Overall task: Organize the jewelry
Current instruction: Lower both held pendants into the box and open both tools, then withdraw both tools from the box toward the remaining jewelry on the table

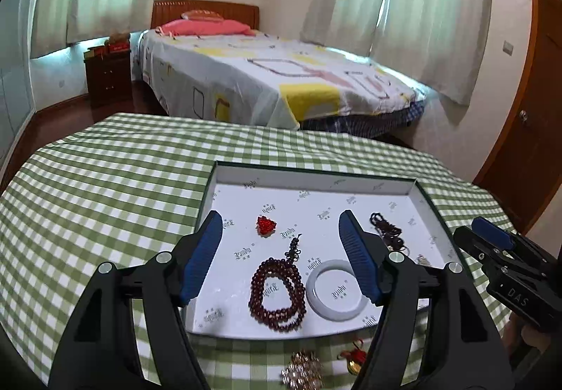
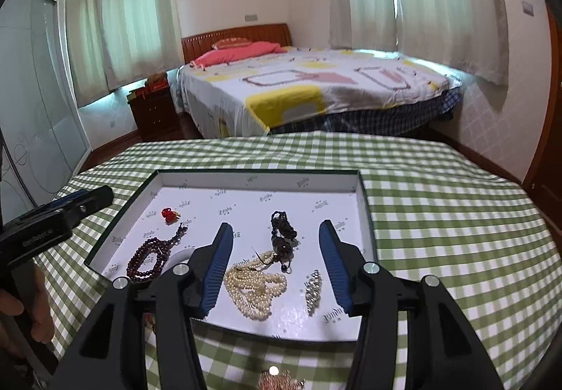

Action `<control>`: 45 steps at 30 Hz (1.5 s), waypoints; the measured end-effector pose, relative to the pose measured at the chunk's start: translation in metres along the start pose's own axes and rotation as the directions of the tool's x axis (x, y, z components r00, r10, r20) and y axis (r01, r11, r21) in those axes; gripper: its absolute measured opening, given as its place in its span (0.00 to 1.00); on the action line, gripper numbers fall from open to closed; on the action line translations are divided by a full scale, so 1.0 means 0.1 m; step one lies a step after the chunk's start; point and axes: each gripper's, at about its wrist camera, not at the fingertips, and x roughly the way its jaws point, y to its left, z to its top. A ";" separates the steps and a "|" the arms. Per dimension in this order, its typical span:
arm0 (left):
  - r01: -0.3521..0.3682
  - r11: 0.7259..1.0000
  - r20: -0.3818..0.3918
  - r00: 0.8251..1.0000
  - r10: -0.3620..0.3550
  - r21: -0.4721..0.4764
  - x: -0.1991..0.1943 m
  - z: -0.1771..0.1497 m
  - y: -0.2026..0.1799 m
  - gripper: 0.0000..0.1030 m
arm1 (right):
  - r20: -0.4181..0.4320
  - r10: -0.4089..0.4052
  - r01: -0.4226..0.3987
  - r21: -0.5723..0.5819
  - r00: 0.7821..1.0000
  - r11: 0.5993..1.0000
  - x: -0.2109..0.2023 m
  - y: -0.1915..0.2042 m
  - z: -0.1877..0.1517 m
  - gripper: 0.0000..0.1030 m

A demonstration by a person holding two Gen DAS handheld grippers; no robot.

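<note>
A shallow white box lid lies on the checked table. In it are a dark red bead string, a white bangle, a red charm, a dark bead bracelet, a pearl necklace and a silver brooch. My left gripper hangs open above the red beads and bangle, with nothing between its fingers. Open too, my right gripper is above the pearls and holds nothing.
On the green checked cloth in front of the lid lie a gold sparkly piece and a red and gold charm. A bed, a nightstand and a door stand beyond the table.
</note>
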 end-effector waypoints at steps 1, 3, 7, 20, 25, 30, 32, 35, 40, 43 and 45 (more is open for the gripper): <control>0.000 1.000 0.009 1.000 0.000 -0.003 -0.06 -0.01 0.00 0.67 | 0.008 -0.007 0.007 -0.001 1.000 1.000 -0.05 0.00 -0.01 0.50; -0.004 1.000 0.032 0.999 0.004 -0.008 -0.18 -0.04 0.00 0.68 | 0.019 -0.020 0.020 -0.001 1.000 1.000 -0.14 -0.01 -0.04 0.51; -0.022 1.000 0.066 0.998 0.022 0.001 -0.37 -0.15 0.02 0.69 | 0.038 -0.043 0.043 0.008 0.998 0.999 -0.28 -0.05 -0.15 0.51; -0.048 0.999 0.012 0.999 0.048 0.015 -0.53 -0.71 0.07 0.69 | 0.010 -0.070 0.070 0.029 0.997 0.997 -0.47 -0.04 -0.64 0.51; -0.046 0.998 -0.027 0.999 0.047 0.032 -0.46 -0.92 0.03 0.69 | -0.016 -0.063 0.063 0.023 0.998 0.998 -0.46 -0.01 -0.80 0.51; -0.034 0.999 -0.094 0.995 0.037 0.033 -0.31 -1.04 0.00 0.69 | -0.039 -0.056 0.057 0.023 0.998 0.998 -0.45 0.01 -0.94 0.51; -0.028 0.999 -0.108 0.994 0.030 0.023 -0.27 -1.05 -0.01 0.69 | -0.044 -0.053 0.054 0.026 0.998 0.998 -0.44 0.00 -0.96 0.51; -0.024 1.000 -0.136 0.990 0.026 0.019 -0.20 -1.04 -0.03 0.69 | -0.048 -0.050 0.052 0.030 0.998 0.998 -0.43 0.00 -0.96 0.51; -0.018 0.999 -0.200 0.980 0.023 0.029 -0.05 -1.05 -0.10 0.69 | -0.052 -0.047 0.050 0.039 0.998 0.998 -0.42 -0.03 -0.96 0.51; -0.007 1.000 -0.248 0.969 0.013 0.024 0.07 -1.06 -0.13 0.69 | -0.055 -0.045 0.048 0.048 0.997 0.998 -0.42 -0.05 -0.97 0.51; 0.002 1.000 -0.277 0.961 0.001 0.012 0.14 -1.07 -0.14 0.68 | -0.058 -0.045 0.048 0.051 0.997 0.998 -0.42 -0.06 -0.97 0.51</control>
